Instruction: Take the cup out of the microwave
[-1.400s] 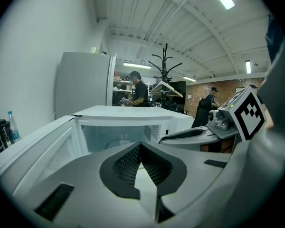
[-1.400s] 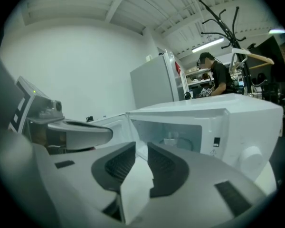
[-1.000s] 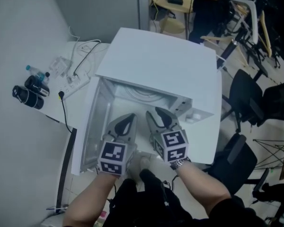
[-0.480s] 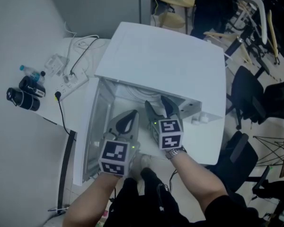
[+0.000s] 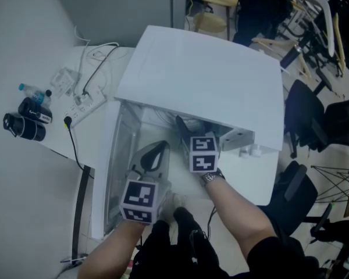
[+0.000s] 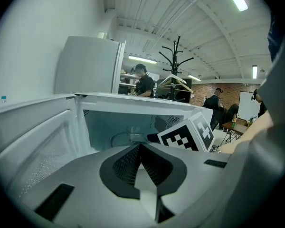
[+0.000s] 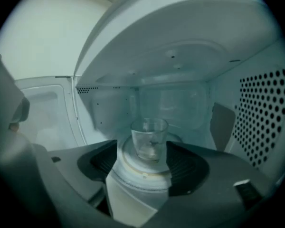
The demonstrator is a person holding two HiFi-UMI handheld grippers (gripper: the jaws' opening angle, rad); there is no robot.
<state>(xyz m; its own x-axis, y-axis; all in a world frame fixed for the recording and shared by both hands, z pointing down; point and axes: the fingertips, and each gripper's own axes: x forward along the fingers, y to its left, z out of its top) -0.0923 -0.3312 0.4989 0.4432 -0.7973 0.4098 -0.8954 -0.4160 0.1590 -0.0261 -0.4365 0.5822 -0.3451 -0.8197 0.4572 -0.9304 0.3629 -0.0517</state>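
A white microwave [image 5: 203, 80] stands with its door [image 5: 111, 156] swung open to the left. Inside, a clear glass cup [image 7: 149, 137] stands upright on the round turntable [image 7: 141, 171]. My right gripper [image 7: 142, 149] reaches into the cavity, its jaws opening, one on each side of the cup and apart from it. In the head view the right gripper [image 5: 188, 128] is partly hidden under the microwave's top. My left gripper [image 5: 156, 149] hovers shut and empty in front of the open cavity. The left gripper view shows its pads [image 6: 140, 145] meeting, with the cup [image 6: 133, 133] faint beyond.
A power strip with cables [image 5: 84, 100] lies on the white table left of the microwave, beside a black object and a small bottle [image 5: 26, 121]. Office chairs [image 5: 305, 121] crowd the right side. A person [image 6: 143, 82] and a coat rack [image 6: 176, 63] stand far behind.
My right gripper has pushed forward into the microwave cavity and its jaws have spread. The left gripper has drifted slightly and stays shut.
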